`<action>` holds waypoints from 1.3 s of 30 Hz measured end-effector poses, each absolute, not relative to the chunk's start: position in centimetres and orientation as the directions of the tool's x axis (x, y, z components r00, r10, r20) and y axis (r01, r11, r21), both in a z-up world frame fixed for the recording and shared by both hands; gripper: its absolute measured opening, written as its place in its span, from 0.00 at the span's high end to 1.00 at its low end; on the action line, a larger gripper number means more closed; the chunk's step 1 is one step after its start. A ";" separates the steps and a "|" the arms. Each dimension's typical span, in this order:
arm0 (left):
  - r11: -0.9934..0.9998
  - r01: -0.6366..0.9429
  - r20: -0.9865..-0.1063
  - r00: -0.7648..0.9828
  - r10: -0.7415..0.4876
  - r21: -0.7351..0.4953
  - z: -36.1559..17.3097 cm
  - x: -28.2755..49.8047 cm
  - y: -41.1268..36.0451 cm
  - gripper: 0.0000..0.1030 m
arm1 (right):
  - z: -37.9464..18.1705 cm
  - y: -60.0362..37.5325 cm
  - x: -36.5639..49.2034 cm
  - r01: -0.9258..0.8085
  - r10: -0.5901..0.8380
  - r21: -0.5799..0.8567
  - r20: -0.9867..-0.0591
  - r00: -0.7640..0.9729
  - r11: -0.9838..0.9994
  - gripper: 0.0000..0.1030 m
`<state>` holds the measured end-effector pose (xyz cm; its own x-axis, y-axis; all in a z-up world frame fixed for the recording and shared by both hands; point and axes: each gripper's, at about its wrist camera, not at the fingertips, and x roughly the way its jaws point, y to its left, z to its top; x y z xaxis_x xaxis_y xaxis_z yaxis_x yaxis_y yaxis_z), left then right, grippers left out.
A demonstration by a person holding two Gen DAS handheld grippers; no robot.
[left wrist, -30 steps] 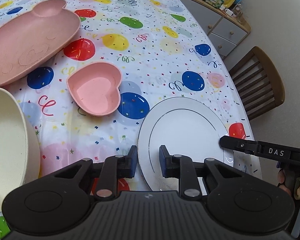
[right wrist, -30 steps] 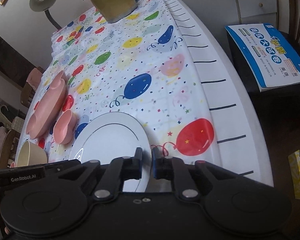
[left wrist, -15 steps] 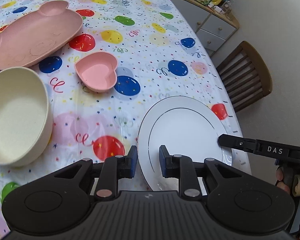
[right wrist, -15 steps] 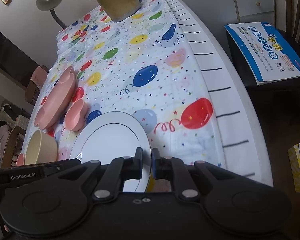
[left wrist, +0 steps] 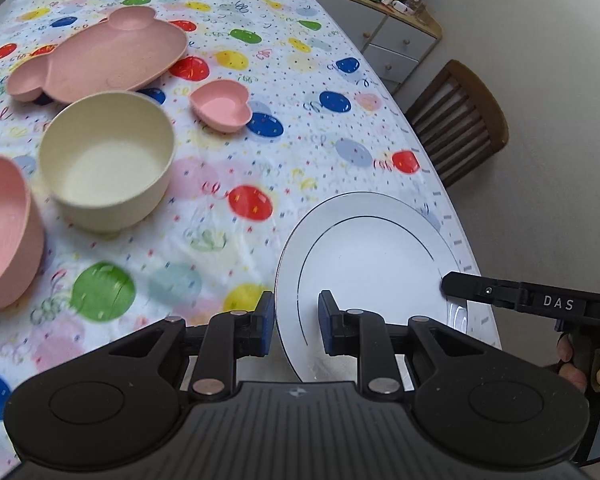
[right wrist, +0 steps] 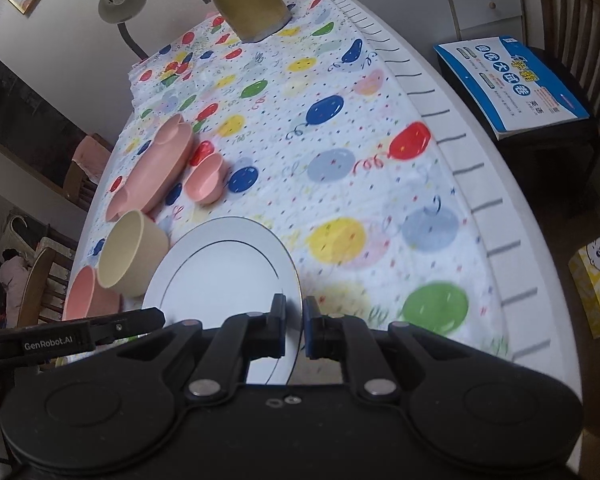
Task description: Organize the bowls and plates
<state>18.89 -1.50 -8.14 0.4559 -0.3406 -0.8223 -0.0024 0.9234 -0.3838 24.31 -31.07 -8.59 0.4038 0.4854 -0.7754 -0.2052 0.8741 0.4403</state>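
A: How many dishes does the table hold?

B: One white plate (left wrist: pixel 372 256), gripped at opposite rims by the left gripper (left wrist: pixel 296 322) and right gripper (right wrist: pixel 294 326), above the balloon tablecloth (left wrist: pixel 284 92). Two pink dishes, two bowls, one chair (left wrist: pixel 464 120).

**White plate gripped at both rims**

The right hand-held gripper (right wrist: pixel 294 326) pinches the near right rim of a white plate (right wrist: pixel 220 272), its jaws closed on the edge. The left hand-held gripper (right wrist: pixel 156 316) meets the plate's left rim. Ahead and to the left on the bench (right wrist: pixel 380 184) stand a cream bowl (right wrist: pixel 130 252), a pink bowl (right wrist: pixel 80 296), a heart-shaped pink dish (right wrist: pixel 206 182) and a pink bear-shaped tray (right wrist: pixel 152 168).
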 end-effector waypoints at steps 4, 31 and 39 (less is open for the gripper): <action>0.923 0.000 -0.827 0.444 -0.344 -0.384 -8.2 15.7 0.1 0.78 | -8.0 -29.8 20.6 -0.193 0.488 0.450 -0.768 0.414 0.872 0.94; 0.940 0.050 -0.878 0.343 -0.334 -0.338 -12.4 10.4 2.6 0.78 | -13.0 -25.3 10.8 -0.090 0.440 0.440 -0.818 0.371 0.893 0.94; 0.939 0.043 -0.880 0.335 -0.337 -0.343 -12.3 10.6 2.7 0.78 | -13.6 -25.5 11.2 -0.072 0.441 0.447 -0.822 0.360 0.892 0.94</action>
<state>10.61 2.74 -12.34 0.3352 -0.3366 -0.8800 0.0430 0.9385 -0.3426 11.17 -25.47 -13.56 0.3600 0.4413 -0.8220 -0.0718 0.8916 0.4472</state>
